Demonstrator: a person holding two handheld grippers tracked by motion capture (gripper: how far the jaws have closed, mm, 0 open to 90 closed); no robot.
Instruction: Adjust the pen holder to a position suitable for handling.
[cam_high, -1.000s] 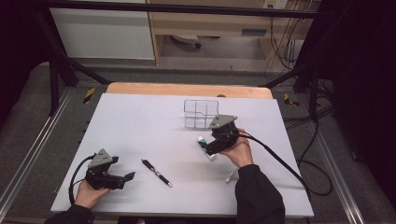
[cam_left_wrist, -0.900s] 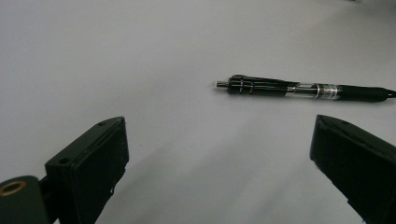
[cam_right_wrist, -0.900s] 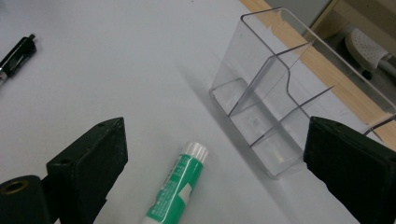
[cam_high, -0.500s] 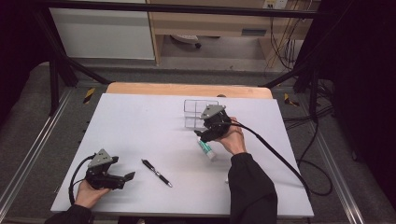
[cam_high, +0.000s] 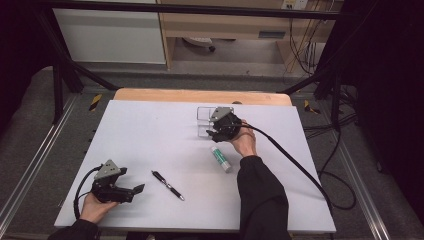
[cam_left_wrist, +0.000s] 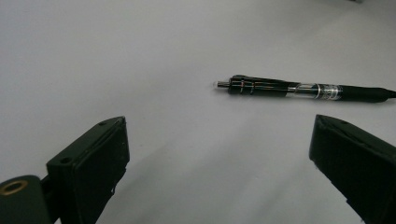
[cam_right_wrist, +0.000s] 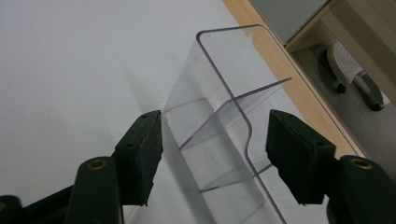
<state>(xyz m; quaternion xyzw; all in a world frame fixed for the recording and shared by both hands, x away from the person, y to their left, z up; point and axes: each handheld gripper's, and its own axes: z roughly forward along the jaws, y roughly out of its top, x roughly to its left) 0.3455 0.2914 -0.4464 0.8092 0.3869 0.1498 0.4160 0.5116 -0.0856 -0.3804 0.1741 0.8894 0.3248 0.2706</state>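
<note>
Right claw (cam_high: 216, 131), half-narrowed and just closing, straddles the clear organizer (cam_right_wrist: 219, 140), seemingly not yet gripping.

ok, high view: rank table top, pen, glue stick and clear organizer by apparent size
1. white table top
2. clear organizer, partly hidden behind the right gripper
3./4. pen and glue stick: pen longer, stick thicker, too close to rank

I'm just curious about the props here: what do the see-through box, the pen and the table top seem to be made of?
The clear organizer box looks like glossy acrylic or similar hard plastic: fully transparent, thin walls, bent rounded corners, inner dividers. The pen seems plastic: shiny black barrel, a clear middle section, matte grip, possibly rubber. The table top is a matte white sheet, material unclear, laid over a wooden-looking board showing at the far edge.
</note>
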